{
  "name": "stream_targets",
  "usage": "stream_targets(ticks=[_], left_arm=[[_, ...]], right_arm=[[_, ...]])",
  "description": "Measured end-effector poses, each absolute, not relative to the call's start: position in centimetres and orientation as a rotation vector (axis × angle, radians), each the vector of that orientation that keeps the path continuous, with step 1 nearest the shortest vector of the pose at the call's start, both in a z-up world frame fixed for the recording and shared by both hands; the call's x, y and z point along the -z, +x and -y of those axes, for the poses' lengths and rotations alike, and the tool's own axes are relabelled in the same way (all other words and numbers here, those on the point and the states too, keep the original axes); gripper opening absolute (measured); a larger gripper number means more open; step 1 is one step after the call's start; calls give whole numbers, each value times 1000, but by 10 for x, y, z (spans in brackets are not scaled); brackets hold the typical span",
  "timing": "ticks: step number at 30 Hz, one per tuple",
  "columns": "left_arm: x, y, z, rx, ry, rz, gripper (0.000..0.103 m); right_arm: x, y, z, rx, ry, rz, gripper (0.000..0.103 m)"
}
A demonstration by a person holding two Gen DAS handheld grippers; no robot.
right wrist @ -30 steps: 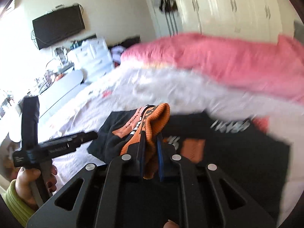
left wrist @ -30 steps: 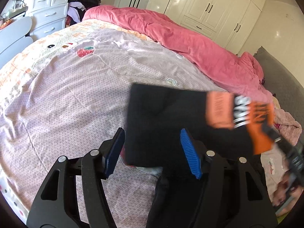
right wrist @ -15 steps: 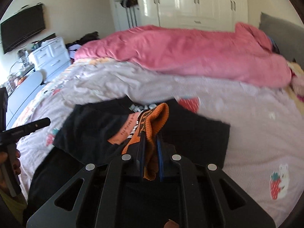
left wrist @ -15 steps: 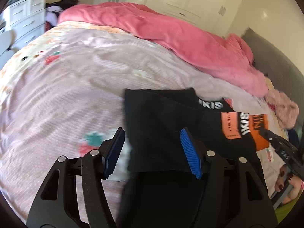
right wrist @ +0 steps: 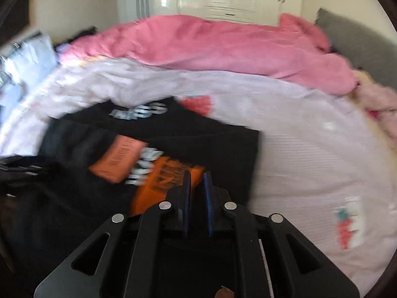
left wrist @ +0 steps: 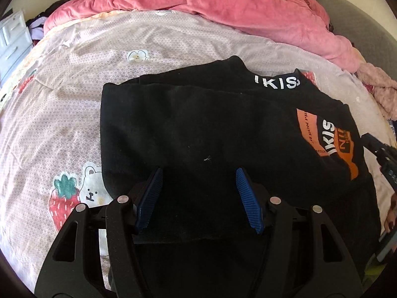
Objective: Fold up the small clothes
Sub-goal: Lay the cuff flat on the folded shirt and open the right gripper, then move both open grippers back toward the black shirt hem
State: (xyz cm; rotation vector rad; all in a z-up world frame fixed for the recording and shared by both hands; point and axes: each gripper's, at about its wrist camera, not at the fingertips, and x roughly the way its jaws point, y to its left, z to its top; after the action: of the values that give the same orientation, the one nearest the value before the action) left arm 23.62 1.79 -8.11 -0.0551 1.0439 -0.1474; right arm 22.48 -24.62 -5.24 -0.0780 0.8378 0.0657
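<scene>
Where half a second ago we held the black cotton garment with the orange printed patch [left wrist: 223,134] lifted by its orange edge, it now lies doubled over itself on the pale pink patterned bedsheet [left wrist: 62,114], filling the centre of the left view. Our left gripper [left wrist: 198,196] hovers with fingers spread wide, released; our right gripper [right wrist: 197,198] looks nearly clenched at the orange edge, though blur hides any grasp. We judge one fold laid.
</scene>
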Motion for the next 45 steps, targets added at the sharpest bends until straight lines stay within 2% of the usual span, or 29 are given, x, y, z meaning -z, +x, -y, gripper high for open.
stream_targets(ticks=[8,15,18,21,34,36,37,38,40,45], left_arm=[[79,230,-19,152,-58,-1028,53],[78,227,-21,156,-58,-1030,53],[78,224,-20,155,-51,-1033,53],[79,226,-18,159,-45,-1033,53],[79,222,-25,176,-81,-1031,53],[75,219,-26,172,-84,-1022,53],[73,216,-27,171,-89,-1017,53],[68,213,-29,175,-103,-1012,53],[60,207,-32,181,-120,-991,53],[44,194,-38,181,-135,-958,58]], right_arm=[[35,211,268,-193,125,-781,11],[49,213,211,-334,61,-842,11],[64,217,193,-362,18,-898,17],[80,220,192,-356,2,-964,15],[84,216,198,-359,38,-958,14],[78,213,202,-367,71,-941,18],[75,211,204,-370,77,-932,23],[68,208,206,-370,81,-906,43],[58,204,213,-307,71,-857,63],[52,206,231,-267,134,-837,65]])
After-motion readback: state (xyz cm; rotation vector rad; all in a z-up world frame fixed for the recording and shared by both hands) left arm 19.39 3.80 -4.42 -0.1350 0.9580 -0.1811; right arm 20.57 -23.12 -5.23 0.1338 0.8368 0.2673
